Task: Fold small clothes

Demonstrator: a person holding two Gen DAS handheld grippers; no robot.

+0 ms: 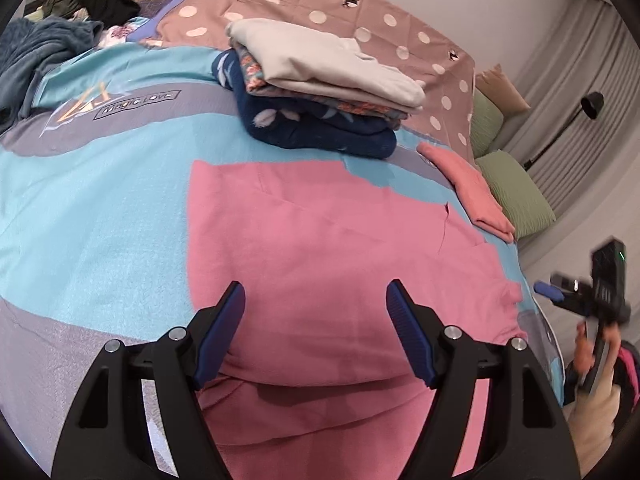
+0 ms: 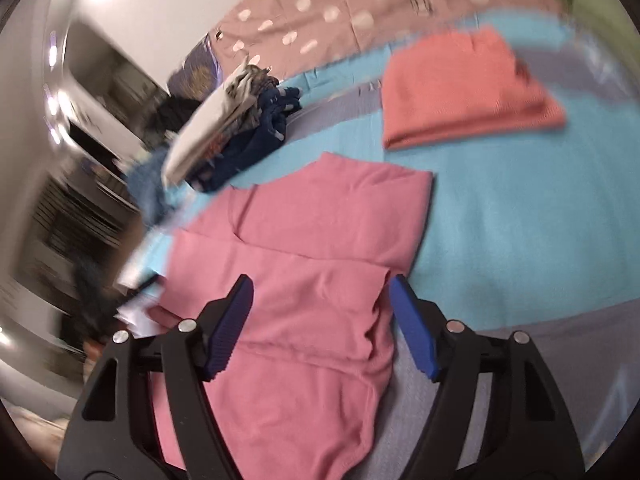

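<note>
Pink garment nearest, near edge hidden by left gripper; both jaws spread; right gripper view blurred.

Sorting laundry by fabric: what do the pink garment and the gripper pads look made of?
Pink garment: soft matte knit, probably cotton jersey or light fleece; it creases gently and shows no sheen. Pads on the left hand-held gripper: blue, ribbed, matte, likely rubber or soft plastic, on glossy black plastic arms.

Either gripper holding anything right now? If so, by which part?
Nothing held. Left gripper and right gripper both have jaws open, above the pink garment, with no cloth pinched between them.
</note>
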